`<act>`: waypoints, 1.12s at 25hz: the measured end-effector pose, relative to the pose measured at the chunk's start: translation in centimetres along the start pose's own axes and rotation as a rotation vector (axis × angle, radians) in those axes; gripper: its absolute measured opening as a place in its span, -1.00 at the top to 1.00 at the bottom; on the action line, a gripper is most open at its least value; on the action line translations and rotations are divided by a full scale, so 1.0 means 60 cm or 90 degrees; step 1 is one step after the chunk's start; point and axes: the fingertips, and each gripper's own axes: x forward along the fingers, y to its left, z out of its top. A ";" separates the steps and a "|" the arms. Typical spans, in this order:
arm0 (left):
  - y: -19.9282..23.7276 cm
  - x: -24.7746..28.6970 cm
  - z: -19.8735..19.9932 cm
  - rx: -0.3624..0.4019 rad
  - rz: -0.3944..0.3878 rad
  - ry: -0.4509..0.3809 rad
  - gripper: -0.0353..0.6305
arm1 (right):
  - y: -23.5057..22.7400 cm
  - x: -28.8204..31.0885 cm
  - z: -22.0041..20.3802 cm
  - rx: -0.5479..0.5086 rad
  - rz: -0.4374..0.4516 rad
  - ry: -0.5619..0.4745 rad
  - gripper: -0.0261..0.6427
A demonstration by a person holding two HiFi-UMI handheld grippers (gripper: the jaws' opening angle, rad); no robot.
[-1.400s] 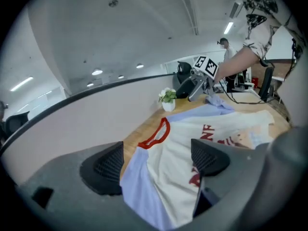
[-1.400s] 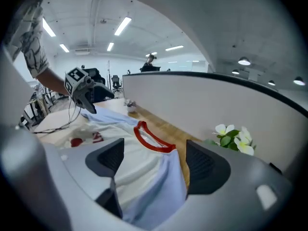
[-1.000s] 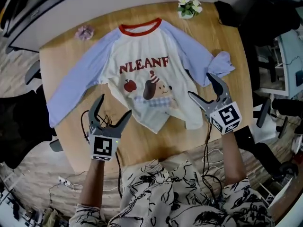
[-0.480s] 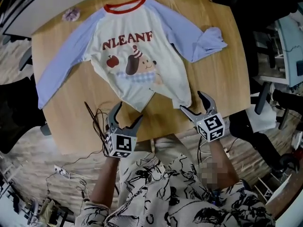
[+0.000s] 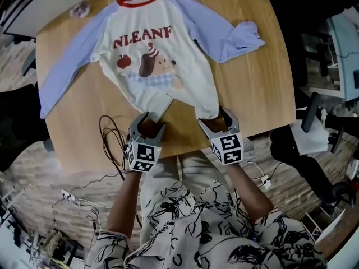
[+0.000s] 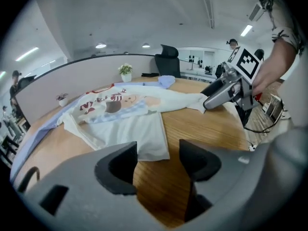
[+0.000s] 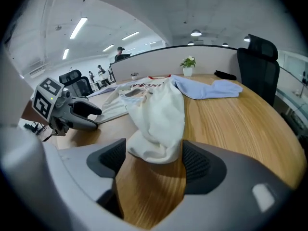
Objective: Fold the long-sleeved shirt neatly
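Observation:
The long-sleeved shirt [image 5: 160, 49], cream with blue sleeves and a red collar, lies face up on the wooden table [image 5: 258, 88], its right sleeve folded back near the far corner. My left gripper [image 5: 148, 125] sits at the left hem corner [image 6: 153, 148]. Its jaws have just been closing, and the cloth edge lies just ahead of the pads, untouched. My right gripper [image 5: 217, 121] is open around the bunched right hem corner [image 7: 156, 141], which lies between its pads [image 7: 195, 161] without being squeezed.
A small potted plant [image 7: 187, 65] stands at the table's far edge and a small purple item [image 5: 79, 9] lies at the far left corner. Black cables [image 5: 112, 142] trail over the near edge by my left gripper. An office chair [image 7: 257, 64] stands beyond the table.
Both grippers have moved down and back towards the near edge, arriving at the shirt's hem corners. The left jaws stand narrower than before. The right hem corner now lies between the right jaws.

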 end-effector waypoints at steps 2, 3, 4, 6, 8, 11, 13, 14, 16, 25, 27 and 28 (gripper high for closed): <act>0.013 -0.003 0.000 -0.027 0.017 -0.007 0.27 | -0.002 0.001 -0.003 0.002 -0.026 0.001 -0.16; 0.024 -0.006 -0.001 -0.044 0.029 -0.006 0.66 | -0.002 0.000 -0.003 0.010 -0.039 -0.002 -0.15; 0.035 -0.009 0.001 -0.062 0.035 -0.004 0.77 | -0.001 0.000 -0.002 0.023 -0.050 -0.006 -0.15; 0.047 -0.013 0.008 -0.087 0.034 -0.002 0.80 | 0.001 0.003 -0.001 0.049 -0.065 -0.009 -0.13; 0.047 -0.016 0.012 -0.082 0.034 -0.002 0.80 | -0.001 0.006 -0.006 0.052 -0.087 -0.001 -0.06; 0.048 -0.029 0.020 -0.062 0.044 -0.004 0.80 | -0.005 0.006 -0.009 0.052 -0.079 0.005 0.61; 0.066 -0.050 0.025 -0.050 0.057 -0.004 0.80 | -0.015 0.003 -0.008 0.066 -0.047 0.007 0.73; 0.080 -0.065 0.027 -0.044 0.063 -0.003 0.80 | -0.028 -0.001 -0.005 0.065 -0.037 0.007 0.75; 0.112 -0.100 0.028 -0.029 0.065 -0.003 0.80 | -0.065 -0.014 0.011 0.034 -0.032 0.002 0.76; 0.283 -0.309 0.022 0.005 0.069 0.024 0.80 | -0.140 -0.093 0.175 -0.235 -0.007 0.018 0.78; 0.287 -0.336 0.009 -0.022 0.051 0.016 0.80 | -0.130 -0.102 0.184 -0.245 0.034 0.035 0.78; 0.282 -0.343 0.000 -0.030 0.039 0.017 0.80 | -0.122 -0.105 0.180 -0.244 0.054 0.050 0.78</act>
